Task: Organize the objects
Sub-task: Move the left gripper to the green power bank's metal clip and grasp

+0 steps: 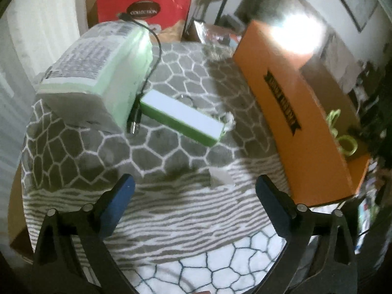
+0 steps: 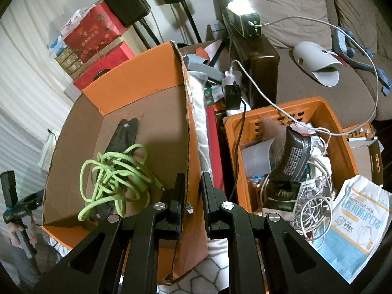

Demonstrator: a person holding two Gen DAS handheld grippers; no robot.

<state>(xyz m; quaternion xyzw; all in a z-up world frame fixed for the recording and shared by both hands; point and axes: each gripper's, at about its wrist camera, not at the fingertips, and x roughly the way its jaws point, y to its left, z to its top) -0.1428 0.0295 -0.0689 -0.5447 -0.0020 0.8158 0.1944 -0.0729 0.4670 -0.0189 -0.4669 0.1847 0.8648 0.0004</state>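
The step in hand looks like a reach for the next loose item on the patterned blanket (image 1: 171, 210), which is to go into the orange cardboard box (image 1: 301, 132).

At the far left of the left wrist view a pale green carton (image 1: 98, 63) lies on the blanket, its printed face up. A black cable (image 1: 154, 56) runs down past its right side, and the cable's plug end lies on the blanket just beside the carton's near corner. Right of that, near the middle, lies the white and green power bank (image 1: 183, 117), flat and slanted, apart from the carton and well apart from the box. The left hand-held gripper (image 1: 194, 186) hovers short of it with its blue pads spread wide and nothing between them; it touches nothing.

Further right stands the orange cardboard box, open at the top. In the right wrist view it holds a tangle of light green cord (image 2: 115, 174) on a dark flat item that I cannot name. The right hand-held gripper (image 2: 192, 178) has its jaws pressed almost together astride the box's right wall; they seem to pinch that torn cardboard edge and steady the box. Right of the box sits an orange plastic crate (image 2: 338, 132) crammed with white cables and packets.

The next move, as I judge it, calls for the left hand-held gripper to go forward and down, line its pads across the power bank's narrow width, and close. The slant of the power bank may ask for a slight turn of the wrist. The black plug lies near and could be caught with it.
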